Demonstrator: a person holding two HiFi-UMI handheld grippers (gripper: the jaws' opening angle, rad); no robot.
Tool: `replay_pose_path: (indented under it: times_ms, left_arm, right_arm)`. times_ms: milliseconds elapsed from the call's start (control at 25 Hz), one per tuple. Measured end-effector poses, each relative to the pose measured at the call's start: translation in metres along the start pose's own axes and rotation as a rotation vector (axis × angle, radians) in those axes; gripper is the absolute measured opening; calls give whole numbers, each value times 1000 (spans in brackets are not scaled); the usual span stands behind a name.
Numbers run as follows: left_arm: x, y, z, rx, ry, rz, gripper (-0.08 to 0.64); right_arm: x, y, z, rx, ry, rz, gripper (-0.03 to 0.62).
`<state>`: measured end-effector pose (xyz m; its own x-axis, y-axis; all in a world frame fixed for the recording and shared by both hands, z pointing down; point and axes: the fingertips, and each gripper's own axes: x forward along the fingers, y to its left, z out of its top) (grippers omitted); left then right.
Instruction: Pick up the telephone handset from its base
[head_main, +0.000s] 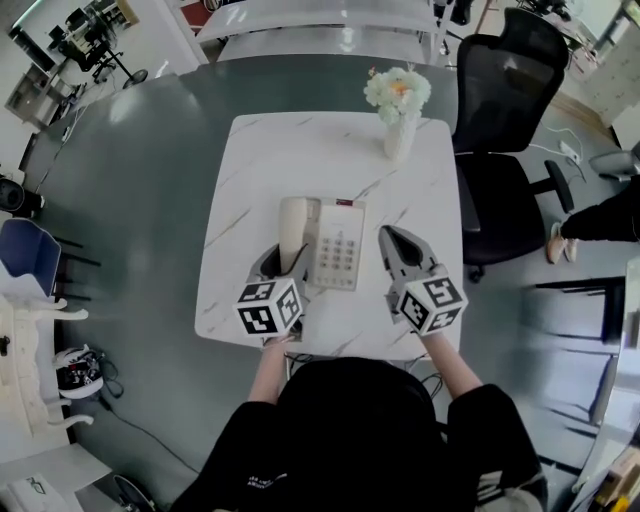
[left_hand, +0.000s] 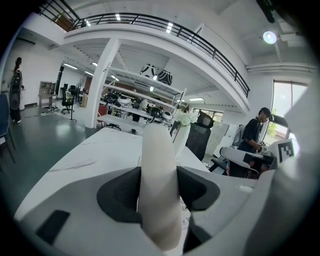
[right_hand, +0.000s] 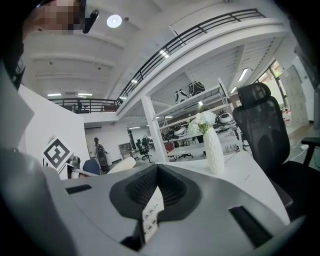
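A cream telephone handset (head_main: 292, 226) sits between the jaws of my left gripper (head_main: 288, 256), over the left side of the phone base (head_main: 338, 250). In the left gripper view the handset (left_hand: 159, 200) runs up between both dark pads, which press on its sides, and its far end points up and away. My left gripper (left_hand: 159, 173) is shut on it. My right gripper (head_main: 391, 238) hovers just right of the base with its tips together and nothing held. In the right gripper view (right_hand: 156, 168) the keypad (right_hand: 151, 214) shows through the gap behind the closed tips.
The phone stands on a white marble table (head_main: 300, 160). A white vase with flowers (head_main: 399, 112) stands at the far edge. A black office chair (head_main: 500, 150) is at the table's right, and a person's legs (head_main: 600, 222) beyond it. A blue chair (head_main: 25, 250) is at far left.
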<state>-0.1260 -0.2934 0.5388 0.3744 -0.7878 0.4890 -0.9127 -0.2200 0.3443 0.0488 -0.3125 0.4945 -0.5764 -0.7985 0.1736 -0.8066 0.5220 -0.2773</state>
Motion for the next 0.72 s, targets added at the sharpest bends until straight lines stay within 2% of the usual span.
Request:
replay_pose_path:
  times_ms: [720]
  left_arm:
    - [-59, -9, 38, -20, -184, -18, 207]
  right_arm:
    - [-31, 15, 42, -23, -127, 38, -9]
